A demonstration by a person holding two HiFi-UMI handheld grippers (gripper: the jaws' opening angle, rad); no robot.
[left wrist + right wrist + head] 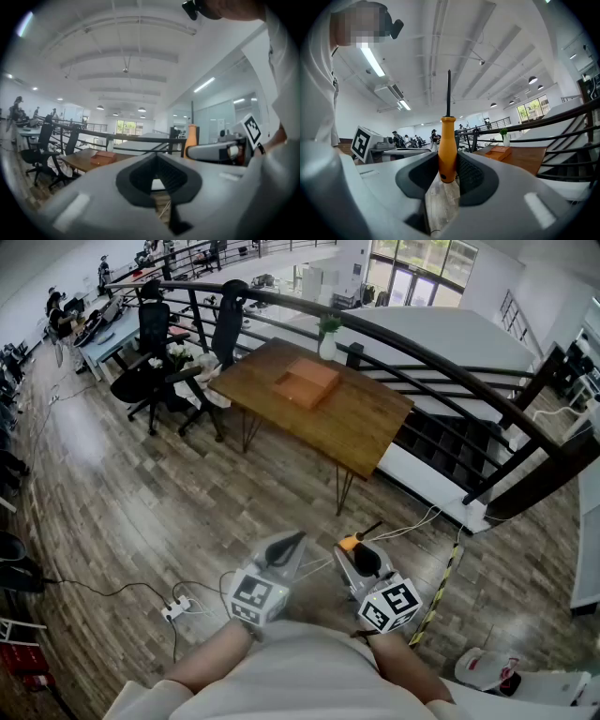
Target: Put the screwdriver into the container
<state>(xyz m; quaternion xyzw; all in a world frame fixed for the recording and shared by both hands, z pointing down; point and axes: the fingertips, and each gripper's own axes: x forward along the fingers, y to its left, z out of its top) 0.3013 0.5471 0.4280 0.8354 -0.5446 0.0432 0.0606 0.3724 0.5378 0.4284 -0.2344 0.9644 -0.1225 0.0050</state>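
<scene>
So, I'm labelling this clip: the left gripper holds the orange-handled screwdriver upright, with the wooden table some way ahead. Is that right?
Not quite: the right gripper holds the screwdriver, as the right gripper view shows, its orange handle upright between the jaws. The left gripper holds nothing. The wooden table does stand some way ahead.

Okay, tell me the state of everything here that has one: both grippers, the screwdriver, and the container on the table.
screwdriver, upright, orange handle clamped in the right gripper, shaft pointing up.
right gripper, jaws shut on the screwdriver.
left gripper, jaws shut, nothing between them.
container, resting on the wooden table, well away from both grippers, screwdriver not in it.
</scene>
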